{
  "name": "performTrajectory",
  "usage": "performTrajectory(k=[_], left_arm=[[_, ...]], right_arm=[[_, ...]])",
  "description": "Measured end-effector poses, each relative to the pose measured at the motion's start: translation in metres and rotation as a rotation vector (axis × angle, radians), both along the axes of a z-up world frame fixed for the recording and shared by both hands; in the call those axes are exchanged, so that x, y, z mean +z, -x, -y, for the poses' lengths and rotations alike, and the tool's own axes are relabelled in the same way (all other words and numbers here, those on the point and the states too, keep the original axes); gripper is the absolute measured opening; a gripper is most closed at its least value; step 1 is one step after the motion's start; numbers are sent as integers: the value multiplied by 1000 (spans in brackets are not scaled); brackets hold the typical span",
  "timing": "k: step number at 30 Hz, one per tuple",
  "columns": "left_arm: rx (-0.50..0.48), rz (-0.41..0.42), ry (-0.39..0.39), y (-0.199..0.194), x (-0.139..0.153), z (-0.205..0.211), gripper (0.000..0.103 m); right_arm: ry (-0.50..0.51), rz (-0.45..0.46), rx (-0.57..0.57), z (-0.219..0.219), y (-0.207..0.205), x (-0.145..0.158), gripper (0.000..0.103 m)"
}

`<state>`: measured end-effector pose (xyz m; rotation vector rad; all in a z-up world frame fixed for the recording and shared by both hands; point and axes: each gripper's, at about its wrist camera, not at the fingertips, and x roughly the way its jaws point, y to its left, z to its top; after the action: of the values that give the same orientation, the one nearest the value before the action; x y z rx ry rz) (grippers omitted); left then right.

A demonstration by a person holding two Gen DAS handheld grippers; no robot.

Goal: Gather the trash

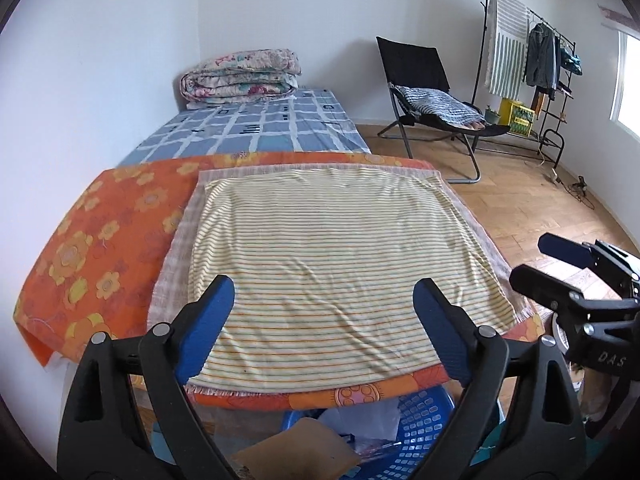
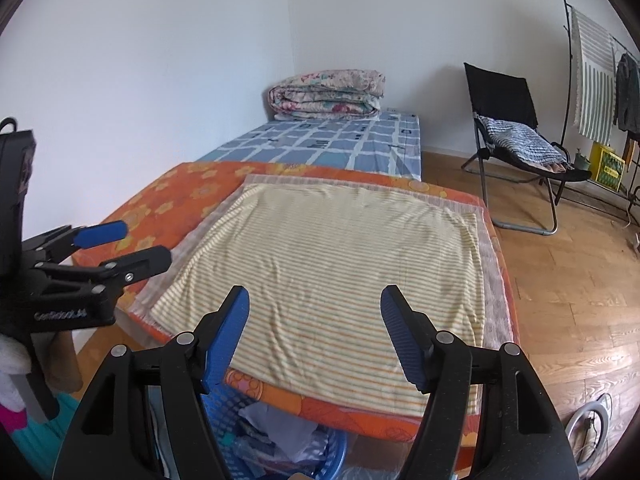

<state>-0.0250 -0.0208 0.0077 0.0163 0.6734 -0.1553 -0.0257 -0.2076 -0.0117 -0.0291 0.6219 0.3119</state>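
Both grippers are hanging over the bed's near end, the left gripper [image 1: 324, 312] spread wide and the right gripper [image 2: 316, 328] spread too, each gripping nothing. Under them a striped yellow cloth [image 1: 340, 256] is lying flat on an orange flowered mattress [image 1: 100, 248]. Just below that edge, a blue perforated basket [image 1: 420, 428] is sitting, holding crumpled paper and plastic trash [image 2: 280, 432] and a brown cardboard piece [image 1: 296, 456].

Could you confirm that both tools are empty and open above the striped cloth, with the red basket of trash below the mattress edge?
Nearly: the basket is blue, not red, as the left wrist view shows. The left tool and right tool are indeed open and empty over the striped cloth.
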Motion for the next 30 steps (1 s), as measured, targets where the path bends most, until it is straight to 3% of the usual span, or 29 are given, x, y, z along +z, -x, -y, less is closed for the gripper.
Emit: performTrajectory(k=[13,30], left_arm=[[-3,-95,31,-5,-25,-5,97],[27,-107,52,-4,-27,-9,97]], right_arm=[[10,-36,15,0,-9,-13,69],[18,-65,-2,3,-11,-24,69]])
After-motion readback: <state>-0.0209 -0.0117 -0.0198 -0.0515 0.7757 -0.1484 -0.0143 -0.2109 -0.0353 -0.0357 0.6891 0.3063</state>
